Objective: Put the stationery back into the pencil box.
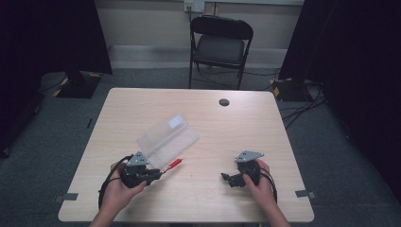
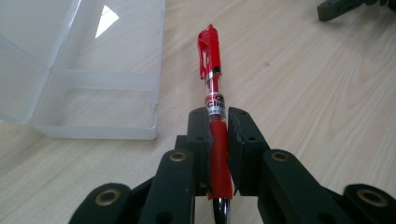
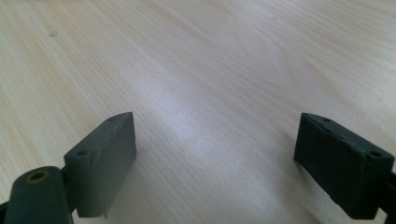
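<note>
My left gripper [image 1: 158,174] [image 2: 218,128] is shut on a red click pen [image 2: 214,93], gripping its rubber sleeve; the clip end sticks out ahead of the jaws. From above, the pen [image 1: 174,164] points toward the table's middle, just below a clear plastic box [image 1: 168,137] lying open with its lid folded back. That box [image 2: 79,70] sits to the left in the left gripper view, with nothing in it. My right gripper [image 1: 226,178] [image 3: 215,154] rests at the front right of the table [image 1: 236,127], jaws wide apart over bare wood, nothing between them.
A black folding chair [image 1: 221,45] stands beyond the far edge of the table. A small dark round grommet [image 1: 224,102] sits near the table's far edge. Cables trail on the floor at the right.
</note>
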Demonstrator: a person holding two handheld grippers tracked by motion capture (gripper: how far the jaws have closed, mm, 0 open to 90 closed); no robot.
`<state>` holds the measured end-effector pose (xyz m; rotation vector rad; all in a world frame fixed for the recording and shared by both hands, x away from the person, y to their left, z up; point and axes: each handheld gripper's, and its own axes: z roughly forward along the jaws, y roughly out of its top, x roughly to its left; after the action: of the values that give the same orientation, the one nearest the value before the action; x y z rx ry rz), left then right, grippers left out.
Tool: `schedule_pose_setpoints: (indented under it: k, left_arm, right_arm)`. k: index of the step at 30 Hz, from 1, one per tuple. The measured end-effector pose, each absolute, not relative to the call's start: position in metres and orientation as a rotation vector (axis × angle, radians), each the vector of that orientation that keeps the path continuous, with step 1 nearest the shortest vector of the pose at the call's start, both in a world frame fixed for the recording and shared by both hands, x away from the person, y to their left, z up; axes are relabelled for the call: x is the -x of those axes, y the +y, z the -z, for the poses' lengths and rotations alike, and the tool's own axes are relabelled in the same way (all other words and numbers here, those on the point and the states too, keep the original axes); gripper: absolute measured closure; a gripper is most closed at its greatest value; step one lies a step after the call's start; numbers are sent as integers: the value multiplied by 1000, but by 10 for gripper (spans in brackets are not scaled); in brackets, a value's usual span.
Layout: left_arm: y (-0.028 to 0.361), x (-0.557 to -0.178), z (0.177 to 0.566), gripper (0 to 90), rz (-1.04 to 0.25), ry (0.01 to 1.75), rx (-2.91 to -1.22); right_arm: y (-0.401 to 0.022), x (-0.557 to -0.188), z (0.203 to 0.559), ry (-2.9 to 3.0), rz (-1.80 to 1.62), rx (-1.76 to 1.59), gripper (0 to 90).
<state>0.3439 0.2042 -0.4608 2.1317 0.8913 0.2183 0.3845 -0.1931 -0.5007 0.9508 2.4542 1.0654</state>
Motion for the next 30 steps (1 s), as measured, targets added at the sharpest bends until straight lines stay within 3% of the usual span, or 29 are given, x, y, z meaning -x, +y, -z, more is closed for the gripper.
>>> schedule_pose_setpoints:
  k: [30]
  left_arm:
    - [190, -369, 442, 799, -238, 894, -2101]
  right_arm:
    - [-193, -384, 501, 2452, -1061, -954, 119]
